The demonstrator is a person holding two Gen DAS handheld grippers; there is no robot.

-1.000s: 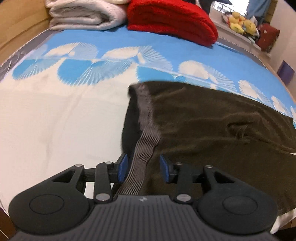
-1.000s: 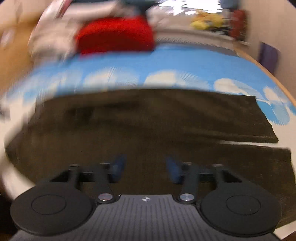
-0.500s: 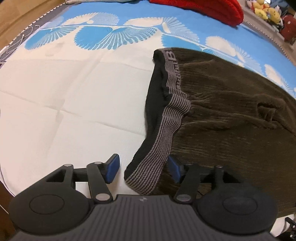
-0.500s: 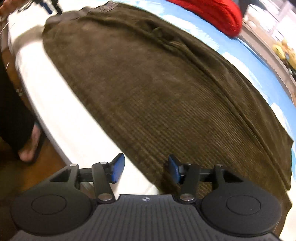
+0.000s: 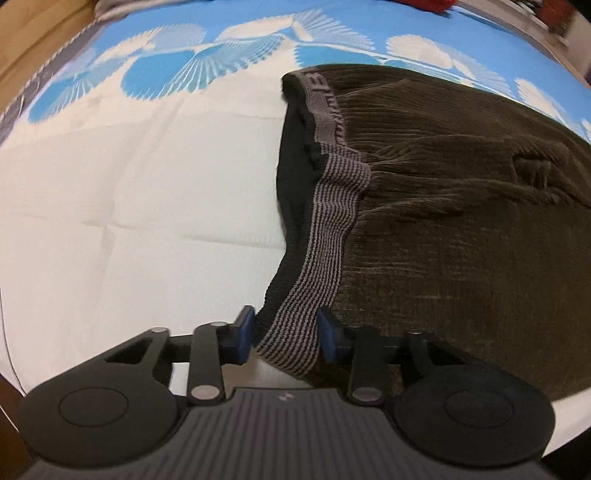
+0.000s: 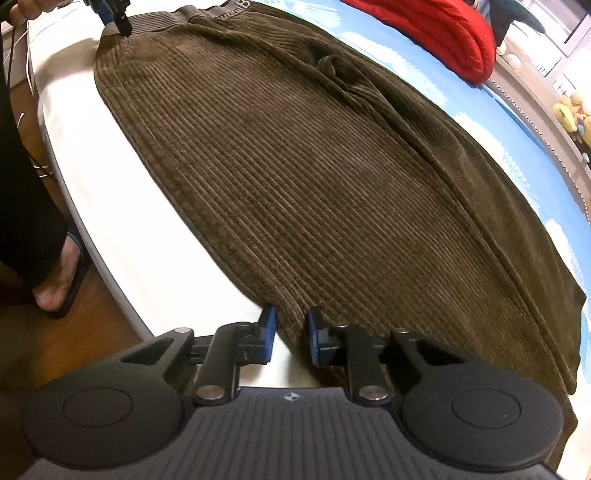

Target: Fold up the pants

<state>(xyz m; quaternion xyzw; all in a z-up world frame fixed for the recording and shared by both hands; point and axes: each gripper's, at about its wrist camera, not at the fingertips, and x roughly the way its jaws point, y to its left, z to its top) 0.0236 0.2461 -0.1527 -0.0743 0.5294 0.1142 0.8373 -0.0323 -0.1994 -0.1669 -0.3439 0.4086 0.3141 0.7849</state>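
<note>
Dark brown corduroy pants (image 6: 332, 177) lie flat on the bed, folded lengthwise, with a grey striped waistband (image 5: 325, 221) at one end. In the left wrist view my left gripper (image 5: 286, 334) is open, its blue pads on either side of the waistband's near corner, which lies between them. In the right wrist view my right gripper (image 6: 290, 334) is open with a narrow gap, its pads straddling the near side edge of the pants leg. The left gripper also shows far off in the right wrist view (image 6: 114, 14) at the waistband.
The bed has a white and blue fan-patterned cover (image 5: 129, 177). A red folded blanket (image 6: 436, 33) lies at the far side, stuffed toys (image 6: 569, 110) beyond it. A person's sandalled foot (image 6: 55, 280) stands on the wooden floor by the bed edge.
My left gripper's pads have closed in around the waistband corner. My right gripper has narrowed and moved onto the pants' near edge.
</note>
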